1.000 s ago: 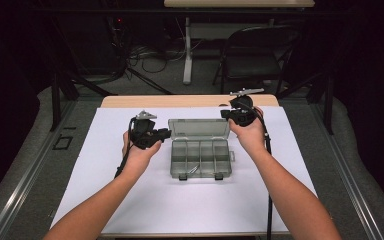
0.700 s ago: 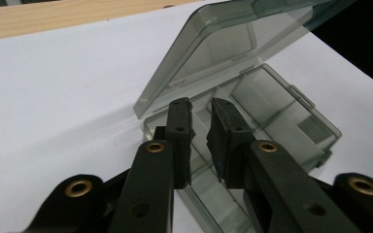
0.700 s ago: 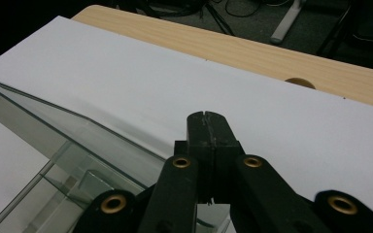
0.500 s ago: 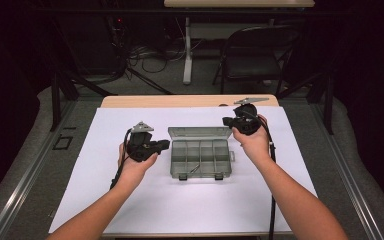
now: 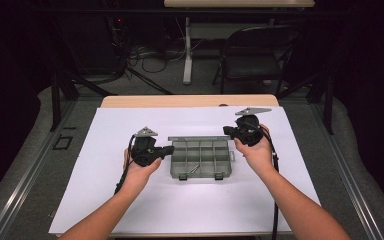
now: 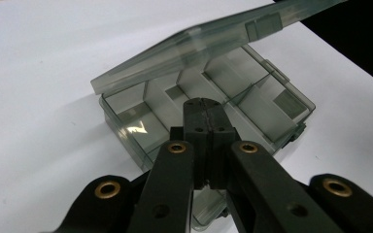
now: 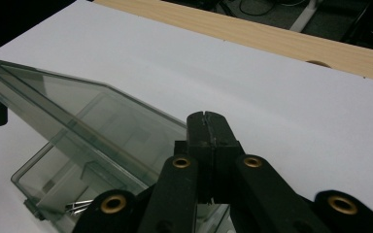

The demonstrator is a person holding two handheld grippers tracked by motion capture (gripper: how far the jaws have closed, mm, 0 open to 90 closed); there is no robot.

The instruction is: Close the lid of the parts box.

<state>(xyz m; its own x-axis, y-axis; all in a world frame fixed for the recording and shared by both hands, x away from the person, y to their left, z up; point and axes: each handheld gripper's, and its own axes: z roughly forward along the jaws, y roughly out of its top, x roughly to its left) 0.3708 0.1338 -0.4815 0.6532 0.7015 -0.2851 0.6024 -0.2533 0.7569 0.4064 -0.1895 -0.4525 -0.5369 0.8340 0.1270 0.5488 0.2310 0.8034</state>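
Organizer box, lid open, lies between left tongs and right tongs, both pressed together.

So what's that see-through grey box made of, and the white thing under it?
The smoky grey see-through compartment box looks like hard, glossy plastic: dividers show through its walls and the lid glints. The white sheet seems matte paper or thin board, flat and unshiny.

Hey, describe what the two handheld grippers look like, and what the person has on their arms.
Both the left gripper and the right gripper are black, each topped by a grey three-cornered plate and trailing a black cable. In the gripper views, each pair of black jaws sits on link arms with brass-coloured rivets. The forearms are bare, with no sleeves in sight.
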